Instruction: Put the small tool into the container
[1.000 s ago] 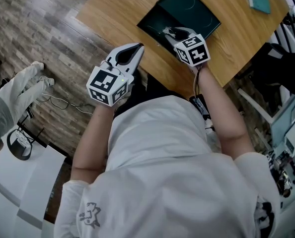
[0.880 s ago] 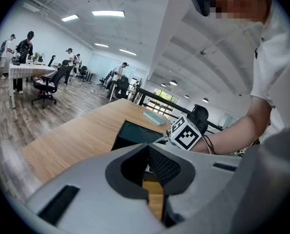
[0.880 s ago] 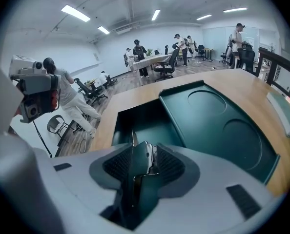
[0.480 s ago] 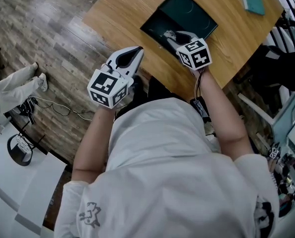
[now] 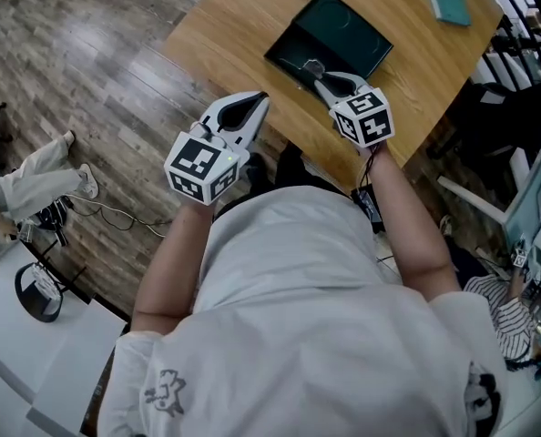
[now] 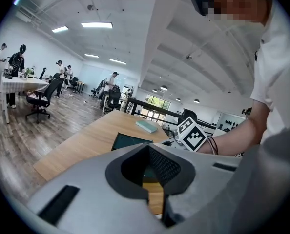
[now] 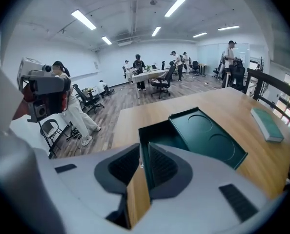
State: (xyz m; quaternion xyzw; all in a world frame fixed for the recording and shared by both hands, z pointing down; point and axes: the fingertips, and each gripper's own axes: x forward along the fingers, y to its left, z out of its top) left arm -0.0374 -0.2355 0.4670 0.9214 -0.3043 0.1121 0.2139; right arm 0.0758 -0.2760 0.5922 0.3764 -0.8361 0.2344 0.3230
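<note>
Right claw point(image 5: 314, 69) is nearly pressed together, leaving only a thin slit. A pale sliver sits in that slit, most likely the tool point(image 7: 141, 162). It is too thin to identify, but its long axis seems to run along the slit, pointing forward.

Key relation: the container point(image 5: 343, 30) lies straight ahead of the right claw, with the claw's tips at the container's near edge. The container's deep open half is closest to the tips. The flat half with two round recesses is on the far side. The likely next move is a short push forward over the deep half, then spreading the claw to drop the tool.

Left claw point(image 5: 257, 98) is pressed together and holds nothing. It sits well to the left of the container, at the bench point(image 5: 243, 25) edge, so the right claw is clearly nearer.

Versus the earlier frames:
- The right claw was already at the container's near part and has barely moved relative to it.
- The left claw has kept its place away from the container.
- The view has swung a little, so the container sits slightly lower in frame.
- The bystander's legs point(image 5: 34, 176), far left of the container, now look smaller and lower.
</note>
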